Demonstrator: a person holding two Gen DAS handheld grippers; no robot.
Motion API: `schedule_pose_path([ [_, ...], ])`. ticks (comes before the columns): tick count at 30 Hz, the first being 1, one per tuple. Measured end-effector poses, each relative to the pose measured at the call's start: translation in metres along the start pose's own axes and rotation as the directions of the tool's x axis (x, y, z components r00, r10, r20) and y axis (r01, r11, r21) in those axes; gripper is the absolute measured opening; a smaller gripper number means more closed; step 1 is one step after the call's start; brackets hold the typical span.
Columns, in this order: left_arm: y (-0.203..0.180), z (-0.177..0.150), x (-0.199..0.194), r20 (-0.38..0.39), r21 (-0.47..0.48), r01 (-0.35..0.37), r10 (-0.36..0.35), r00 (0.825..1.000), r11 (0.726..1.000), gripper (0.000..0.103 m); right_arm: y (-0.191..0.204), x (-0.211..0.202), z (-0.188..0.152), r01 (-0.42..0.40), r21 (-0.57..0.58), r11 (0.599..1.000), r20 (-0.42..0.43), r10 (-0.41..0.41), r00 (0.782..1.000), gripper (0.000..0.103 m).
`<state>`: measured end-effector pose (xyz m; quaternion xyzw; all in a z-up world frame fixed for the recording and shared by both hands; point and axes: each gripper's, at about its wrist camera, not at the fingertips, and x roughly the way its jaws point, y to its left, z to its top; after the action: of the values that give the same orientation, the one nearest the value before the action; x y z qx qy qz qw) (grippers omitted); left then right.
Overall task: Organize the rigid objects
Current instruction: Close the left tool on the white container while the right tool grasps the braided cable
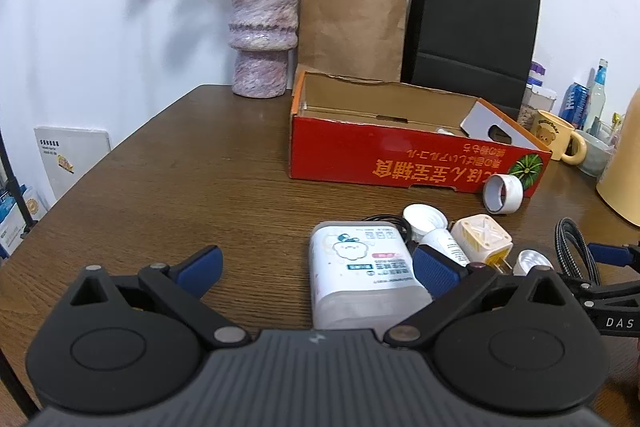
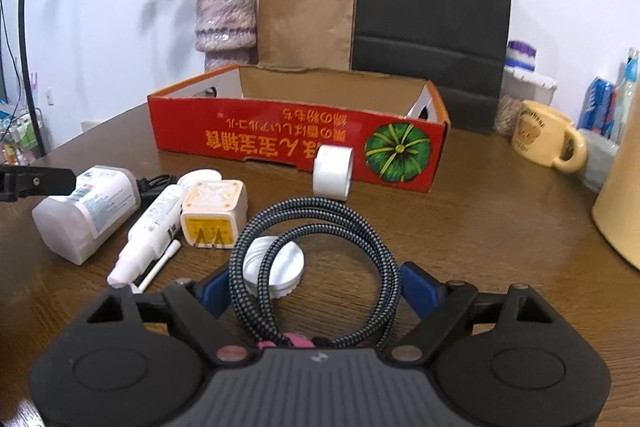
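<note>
Both tongs stand apart. Left gripper hangs wide above the table, its right pad just beside the white bottle, nothing pressed. Right gripper straddles the coiled braided cable, pads just beside the loop on either side; whether they touch it I cannot tell.

Against the wall stand a black bag, a brown bag and a vase of dried roses. Before them sits the open red box. At its front wall leans a tape roll. Right of it stands a yellow mug. Near the bottle lie a white tube, a charger and, inside the coil, a white lid.
</note>
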<state>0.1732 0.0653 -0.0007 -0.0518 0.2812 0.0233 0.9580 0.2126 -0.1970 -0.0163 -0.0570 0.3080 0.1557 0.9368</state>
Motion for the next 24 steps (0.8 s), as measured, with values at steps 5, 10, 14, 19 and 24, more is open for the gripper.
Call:
schedule_pose_path([
  [5,-0.012,-0.003,0.007,-0.009,0.036,-0.018,0.018,1.000,0.999,0.103,0.004,-0.008,0.000,0.030,-0.012,0.999,0.033,-0.030,0.999,0.086],
  [10,-0.029,-0.007,0.019,-0.024,0.077,-0.078,0.080,0.997,0.994,0.103,0.005,-0.014,0.000,0.059,-0.011,0.998,0.055,-0.058,0.997,0.085],
  [14,-0.038,-0.009,0.026,-0.034,0.088,-0.113,0.116,0.993,0.990,0.103,0.005,-0.016,0.001,0.070,-0.007,0.997,0.066,-0.070,0.995,0.085],
  [19,-0.047,-0.011,0.032,-0.047,0.096,-0.117,0.122,0.991,0.989,0.098,0.004,-0.018,0.001,0.075,-0.007,0.997,0.076,-0.074,0.994,0.085],
  [24,-0.051,-0.013,0.037,-0.055,0.095,-0.126,0.131,0.990,0.988,0.079,0.005,-0.020,0.001,0.075,-0.007,0.997,0.084,-0.074,0.994,0.085],
])
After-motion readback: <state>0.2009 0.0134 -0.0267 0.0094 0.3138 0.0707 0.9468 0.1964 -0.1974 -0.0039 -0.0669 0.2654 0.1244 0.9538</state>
